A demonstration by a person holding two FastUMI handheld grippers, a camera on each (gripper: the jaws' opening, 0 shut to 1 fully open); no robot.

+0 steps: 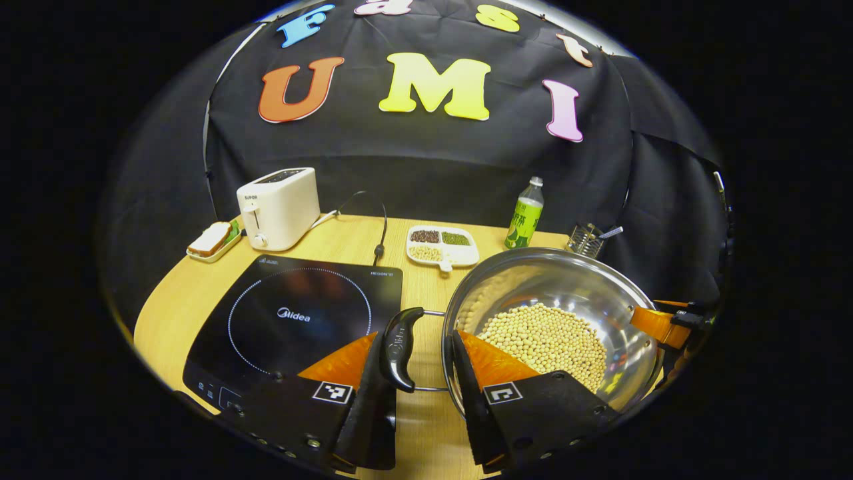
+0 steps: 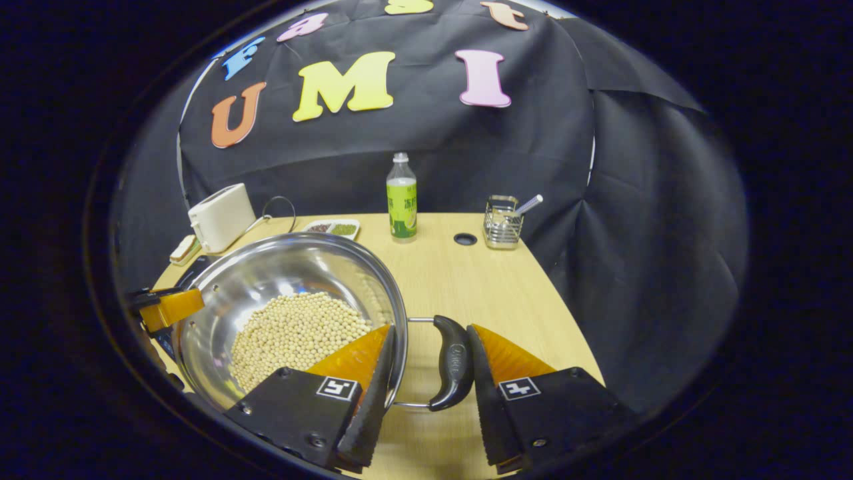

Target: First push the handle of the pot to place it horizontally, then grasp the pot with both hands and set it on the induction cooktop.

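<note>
A steel pot (image 1: 566, 280) holding soybeans (image 1: 546, 337) stands right of the black induction cooktop (image 1: 300, 320). Its black left handle (image 1: 402, 347) lies between the fingers of my left gripper (image 1: 416, 340), which is open; the handle rests against the outer finger and the inner finger sits at the pot's rim. In the right gripper view the pot (image 2: 266, 273) is at the left. My right gripper (image 2: 432, 331) is open around the pot's right handle (image 2: 452, 363), one finger over the rim, the other beside the handle. Each gripper shows across the pot from the other (image 1: 666, 323) (image 2: 163, 307).
At the back of the wooden table (image 2: 466, 280) stand a white toaster (image 1: 280, 207), a plate with bread (image 1: 212, 240), a divided dish of beans (image 1: 442, 247), a green bottle (image 1: 525, 213) and a wire holder (image 1: 586, 240). Its right edge runs close to the right gripper.
</note>
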